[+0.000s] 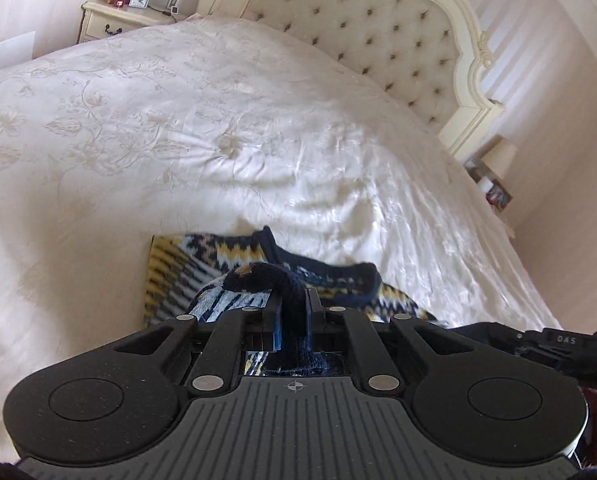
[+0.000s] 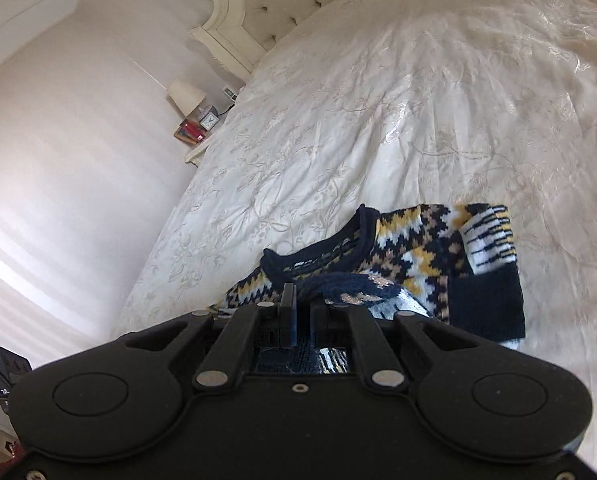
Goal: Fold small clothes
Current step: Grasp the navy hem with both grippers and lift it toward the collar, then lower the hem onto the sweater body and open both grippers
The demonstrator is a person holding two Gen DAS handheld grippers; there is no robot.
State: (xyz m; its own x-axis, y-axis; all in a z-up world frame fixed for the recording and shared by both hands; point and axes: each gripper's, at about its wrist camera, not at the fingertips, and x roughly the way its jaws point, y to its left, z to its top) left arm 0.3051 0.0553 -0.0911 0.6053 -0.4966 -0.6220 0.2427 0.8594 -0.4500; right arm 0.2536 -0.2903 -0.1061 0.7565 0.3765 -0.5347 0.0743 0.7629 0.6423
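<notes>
A small knit sweater point(image 2: 422, 256) in navy, yellow, white and tan zigzags lies on the white bedspread point(image 2: 378, 120). Its navy neckline faces the headboard, and one sleeve with a navy cuff is folded across its right side. My right gripper point(image 2: 302, 300) is shut on a navy knit edge of the sweater, lifted just above the body. In the left wrist view the sweater point(image 1: 202, 264) lies close in front, and my left gripper point(image 1: 292, 300) is shut on a navy ribbed edge that bunches up between its fingers.
The tufted cream headboard point(image 1: 378, 28) stands at the far end of the bed. A nightstand point(image 1: 114, 20) with a lamp, a clock and frames stands on one side, and another lamp point(image 1: 498, 160) on the other. The pale wall point(image 2: 58, 160) runs beside the bed.
</notes>
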